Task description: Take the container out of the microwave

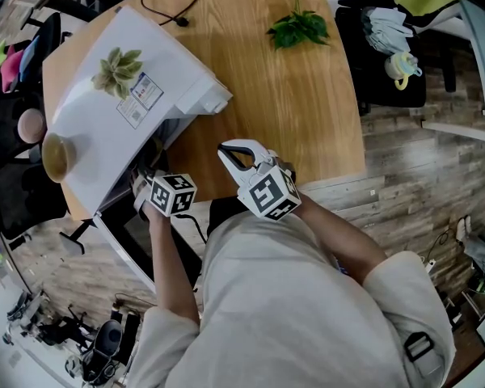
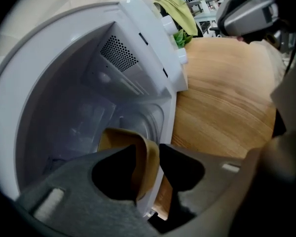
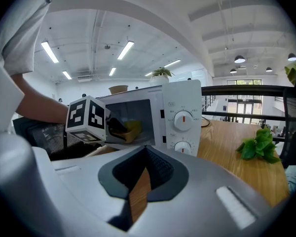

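the left gripper (image 2: 147, 146) reaches into the open microwave (image 2: 138, 41), jaws spread astride the near wall of the yellow container (image 2: 116, 136), with a gap beside the right jaw. the container sits inside on the microwave floor. the right gripper (image 3: 145, 149) hovers nearer, over the wooden table (image 3: 227, 147), jaws pressed together on nothing.

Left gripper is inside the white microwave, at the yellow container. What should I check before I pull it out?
1. White microwave open: ok.
2. Yellow container wall between left gripper jaws: ok.
3. Grip closed on it: not ok, jaws look apart.
4. Set-down room on round wooden table: ok.
5. Right gripper empty, held back from the microwave: ok.
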### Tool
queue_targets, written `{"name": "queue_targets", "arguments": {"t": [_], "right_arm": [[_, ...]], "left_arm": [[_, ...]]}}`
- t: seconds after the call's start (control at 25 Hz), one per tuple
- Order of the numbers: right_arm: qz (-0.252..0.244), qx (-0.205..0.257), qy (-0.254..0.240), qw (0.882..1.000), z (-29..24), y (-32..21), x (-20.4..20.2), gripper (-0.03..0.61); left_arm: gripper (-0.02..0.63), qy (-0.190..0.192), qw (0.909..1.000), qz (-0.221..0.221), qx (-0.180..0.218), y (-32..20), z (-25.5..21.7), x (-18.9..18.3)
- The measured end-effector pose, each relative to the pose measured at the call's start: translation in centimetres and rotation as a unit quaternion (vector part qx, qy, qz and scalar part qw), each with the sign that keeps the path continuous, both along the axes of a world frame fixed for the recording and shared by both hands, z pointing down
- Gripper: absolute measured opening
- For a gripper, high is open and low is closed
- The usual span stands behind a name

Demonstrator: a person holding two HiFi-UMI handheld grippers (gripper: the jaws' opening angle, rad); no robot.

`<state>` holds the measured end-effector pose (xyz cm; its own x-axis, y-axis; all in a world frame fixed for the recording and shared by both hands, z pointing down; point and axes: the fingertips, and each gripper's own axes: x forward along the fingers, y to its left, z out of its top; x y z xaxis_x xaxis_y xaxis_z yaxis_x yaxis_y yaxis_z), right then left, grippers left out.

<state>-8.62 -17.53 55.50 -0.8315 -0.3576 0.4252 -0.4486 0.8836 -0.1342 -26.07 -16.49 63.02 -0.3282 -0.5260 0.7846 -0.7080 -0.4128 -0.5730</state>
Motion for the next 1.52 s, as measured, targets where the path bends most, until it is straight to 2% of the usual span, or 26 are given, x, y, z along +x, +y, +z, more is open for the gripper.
{"name": "queue_targets", "arguments": {"t": [0.24, 1.04, 1.52], "right_arm": [[0.006, -0.002, 0.003, 1.000, 0.1, 0.0, 0.4, 0.011], [0.010, 0.001, -0.002, 1.000, -0.3, 0.4, 0.6, 0.011], [0.001, 0.003, -0.003, 1.000, -0.4, 1.1, 0.8, 0.011]], "left_arm": [[0.054, -0.007, 0.9997, 0.011, 0.021, -0.4, -0.5, 0.5], [0.038, 0.014, 0.9995, 0.017, 0.023, 0.5, -0.5, 2.2], [0.038, 0.013, 0.9991, 0.024, 0.032, 1.4, -0.9, 3.8]]}}
